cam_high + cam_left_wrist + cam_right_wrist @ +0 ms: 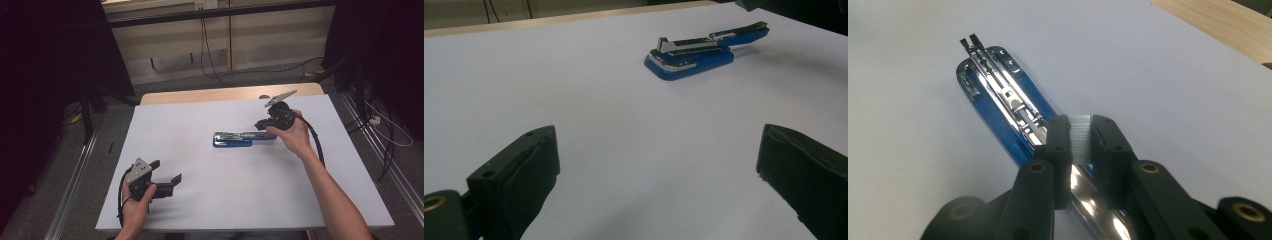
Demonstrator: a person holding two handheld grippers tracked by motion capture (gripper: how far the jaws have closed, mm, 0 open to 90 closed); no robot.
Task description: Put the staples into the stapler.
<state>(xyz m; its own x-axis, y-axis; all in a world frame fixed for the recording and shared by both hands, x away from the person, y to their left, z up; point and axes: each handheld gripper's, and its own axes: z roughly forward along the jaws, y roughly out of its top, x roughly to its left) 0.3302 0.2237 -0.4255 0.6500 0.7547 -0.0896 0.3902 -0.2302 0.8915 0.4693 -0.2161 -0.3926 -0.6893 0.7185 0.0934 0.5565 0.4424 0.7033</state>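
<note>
One blue stapler (232, 139) lies opened flat on the white table (200, 210), a bit right of centre and nearer the far edge than the near one. One strip of staples (1081, 137), pale and ribbed, sits clenched between the pads of the right gripper (1081, 131), held just above the stapler's open metal channel; whether the strip touches the channel can't be told from the right gripper view, since the jaws hide the contact. In the high view the right gripper (265, 125) is at the stapler's right end, w/ one hand around its body.

Two grippers in all. The left gripper (165, 172) rests near the near-left corner of the table, jaws spread wide and released, nothing between them; in the left gripper view the left gripper (656, 172) looks across bare white surface toward the stapler (689, 57), well apart from it.

Room: broad open surface on the left half and along the near edge; a narrower band betw. the stapler and the far edge, where a strip of wooden tabletop (225, 94) shows beyond the white. Right edge is free past the right forearm.
</note>
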